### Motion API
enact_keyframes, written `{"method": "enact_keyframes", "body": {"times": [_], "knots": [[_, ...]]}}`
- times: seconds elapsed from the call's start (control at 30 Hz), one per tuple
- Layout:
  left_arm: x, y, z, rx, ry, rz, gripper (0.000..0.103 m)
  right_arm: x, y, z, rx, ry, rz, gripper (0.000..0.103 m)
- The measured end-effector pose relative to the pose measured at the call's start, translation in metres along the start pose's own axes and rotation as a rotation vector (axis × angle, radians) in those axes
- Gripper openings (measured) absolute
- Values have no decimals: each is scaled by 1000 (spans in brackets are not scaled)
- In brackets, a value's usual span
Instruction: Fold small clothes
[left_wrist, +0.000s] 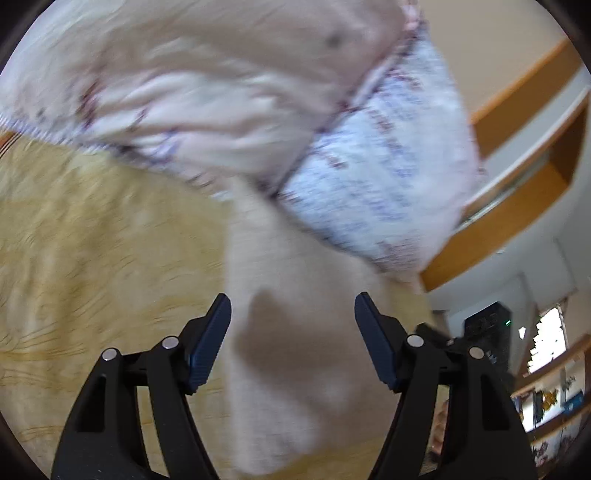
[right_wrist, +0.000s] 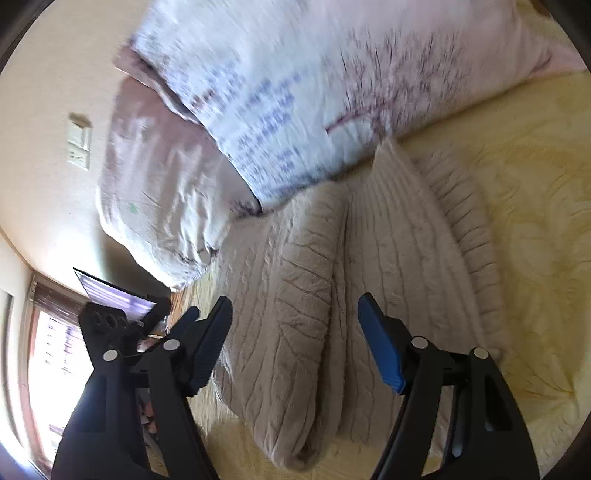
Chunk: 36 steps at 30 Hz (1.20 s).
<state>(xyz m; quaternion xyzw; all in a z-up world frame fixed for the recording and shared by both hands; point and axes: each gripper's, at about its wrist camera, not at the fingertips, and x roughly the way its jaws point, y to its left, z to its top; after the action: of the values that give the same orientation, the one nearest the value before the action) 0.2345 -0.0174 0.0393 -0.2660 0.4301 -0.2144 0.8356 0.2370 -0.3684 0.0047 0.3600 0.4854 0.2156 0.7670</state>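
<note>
A beige cable-knit garment (right_wrist: 332, 295) lies on the yellow bedspread (right_wrist: 517, 258), bunched into long folds. In the left wrist view it (left_wrist: 295, 350) is blurred and runs between the fingers. My left gripper (left_wrist: 293, 314) is open, with the knit passing between its jaws. My right gripper (right_wrist: 295, 314) is open just above the knit's thick fold, not closed on it.
Two pillows lie at the head of the bed, a white one with blue and purple print (right_wrist: 295, 92) and a pinkish one (right_wrist: 159, 184). A wooden headboard shelf (left_wrist: 517, 184) is at the right. A wall switch (right_wrist: 79, 142) and a window (right_wrist: 55, 350) are at the left.
</note>
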Motion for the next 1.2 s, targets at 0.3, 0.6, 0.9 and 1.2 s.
{"method": "enact_keyframes", "body": {"times": [0.3, 0.6, 0.9, 1.2], "knots": [[39, 15, -5, -31, 127, -51, 68, 33, 4, 3, 4, 50, 18, 55], [40, 18, -12, -58, 154, -83, 72, 40, 27, 13, -135, -110, -93, 18], [35, 19, -16, -79, 148, -117, 73, 6, 125, -27, -705, -329, -391, 16], [37, -2, -23, -32, 170, -130, 73, -33, 89, -9, -650, -386, -497, 16]]}}
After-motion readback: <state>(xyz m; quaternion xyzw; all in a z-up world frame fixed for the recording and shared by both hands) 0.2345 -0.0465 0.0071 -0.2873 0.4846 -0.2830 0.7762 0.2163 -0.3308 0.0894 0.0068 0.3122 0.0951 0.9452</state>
